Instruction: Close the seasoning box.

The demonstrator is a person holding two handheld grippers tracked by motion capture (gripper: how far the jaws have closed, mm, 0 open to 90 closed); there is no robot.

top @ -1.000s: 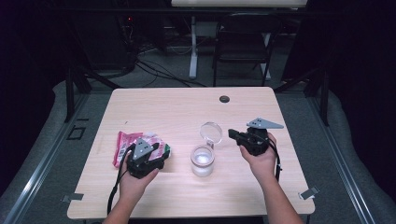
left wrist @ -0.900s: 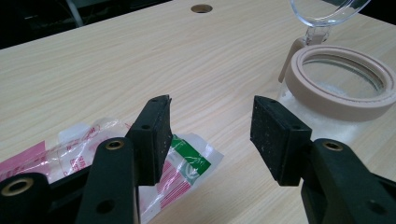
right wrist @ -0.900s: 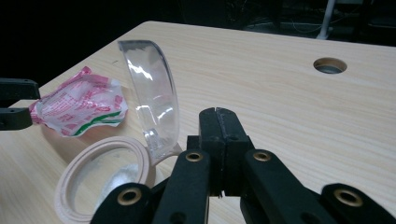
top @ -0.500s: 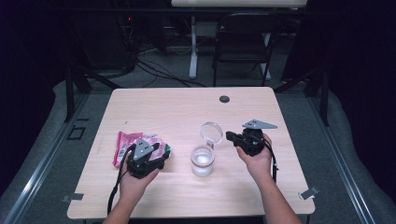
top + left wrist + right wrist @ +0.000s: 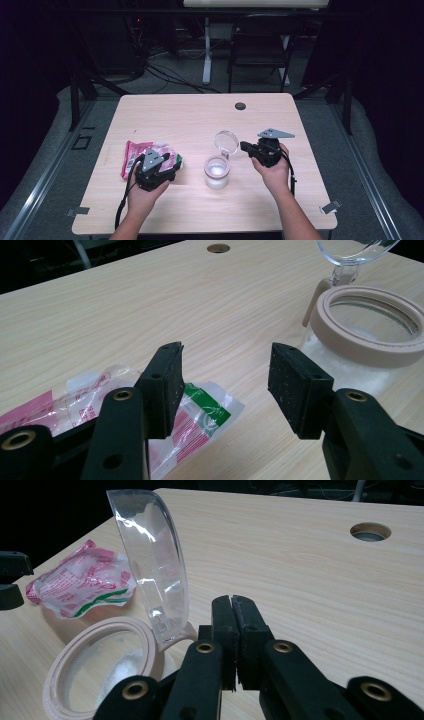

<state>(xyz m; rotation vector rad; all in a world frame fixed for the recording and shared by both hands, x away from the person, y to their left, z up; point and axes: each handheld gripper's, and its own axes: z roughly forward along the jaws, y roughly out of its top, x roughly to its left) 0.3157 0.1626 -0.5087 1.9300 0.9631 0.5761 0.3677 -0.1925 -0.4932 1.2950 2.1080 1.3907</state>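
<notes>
The left tongs (image 5: 172, 167) stand apart over the pink packet (image 5: 134, 152). At three o'clock of the packet sits the open jar (image 5: 217, 171); the right tongs (image 5: 245, 146), pressed together and empty, sit beside its raised lid (image 5: 227, 141).

This looks like a lab or recording studio set up for data capture. A pale wooden tabletop (image 5: 200, 120) with a round cable hole (image 5: 240, 106) stands on grey carpet (image 5: 370, 165) amid black, unlit surroundings. Behind it, loose black cables (image 5: 160, 75) trail across the floor beside a white metal stand leg (image 5: 206, 55) and a dark folding chair (image 5: 260, 50).
</notes>
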